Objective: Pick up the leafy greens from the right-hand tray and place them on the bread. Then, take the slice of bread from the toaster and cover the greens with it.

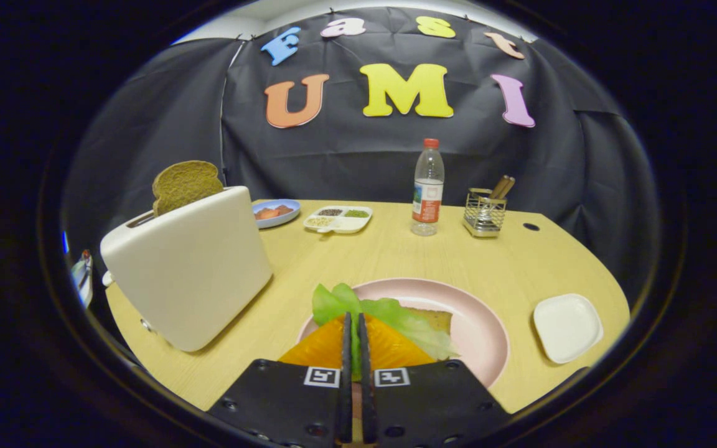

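The leafy greens [396, 314] lie draped over a slice of bread [438, 320] on the pink plate [483, 323], just ahead of my fingers. My gripper [354, 318] is shut on the near edge of the greens; a strip of leaf shows between the two fingers. To the left stands the cream toaster [190, 277], tilted in the fisheye, with a brown bread slice [184, 183] sticking up from its slot. The small white tray [567, 326] to the right of the plate holds nothing.
At the back of the wooden table [383, 255] stand a water bottle [427, 190], a wire holder [484, 214] with sticks, a divided white dish [338, 219] of seeds and a blue plate [276, 213] with food.
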Available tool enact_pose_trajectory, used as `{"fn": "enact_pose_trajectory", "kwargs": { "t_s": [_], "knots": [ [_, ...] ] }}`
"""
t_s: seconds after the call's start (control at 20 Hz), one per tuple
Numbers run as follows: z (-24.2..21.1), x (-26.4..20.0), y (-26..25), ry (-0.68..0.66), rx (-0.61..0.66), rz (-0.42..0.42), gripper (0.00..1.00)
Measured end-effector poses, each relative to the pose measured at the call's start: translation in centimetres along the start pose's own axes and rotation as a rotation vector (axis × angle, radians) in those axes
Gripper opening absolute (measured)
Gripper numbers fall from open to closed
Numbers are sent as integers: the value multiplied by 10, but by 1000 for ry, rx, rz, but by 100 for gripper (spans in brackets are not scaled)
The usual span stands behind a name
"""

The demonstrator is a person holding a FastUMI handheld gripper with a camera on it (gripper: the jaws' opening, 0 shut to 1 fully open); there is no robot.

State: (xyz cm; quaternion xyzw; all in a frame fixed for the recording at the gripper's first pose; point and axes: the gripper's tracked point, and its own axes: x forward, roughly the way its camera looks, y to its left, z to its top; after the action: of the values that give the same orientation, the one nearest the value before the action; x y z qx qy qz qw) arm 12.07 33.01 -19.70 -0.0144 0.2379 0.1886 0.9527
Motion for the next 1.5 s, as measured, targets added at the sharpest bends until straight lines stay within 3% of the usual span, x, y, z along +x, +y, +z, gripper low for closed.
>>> {"fn": "enact_pose_trajectory", "kwargs": {
  "t_s": [0.2, 0.4, 0.6, 0.75, 1.0, 1.25, 1.5],
  "knots": [
    [4, -12, -2, -21, 7, 1, 36],
    [37, -39, -15, -151, -13, -52, 97],
    [82, -73, -37, -304, -28, -159, 98],
    [108, -96, -36, -372, -8, -195, 98],
    [140, -114, 20, -419, 22, -117, 96],
    [151, -109, 113, -442, 27, -15, 96],
    [144, -78, 176, -397, -12, -3, 96]
  ]
}}
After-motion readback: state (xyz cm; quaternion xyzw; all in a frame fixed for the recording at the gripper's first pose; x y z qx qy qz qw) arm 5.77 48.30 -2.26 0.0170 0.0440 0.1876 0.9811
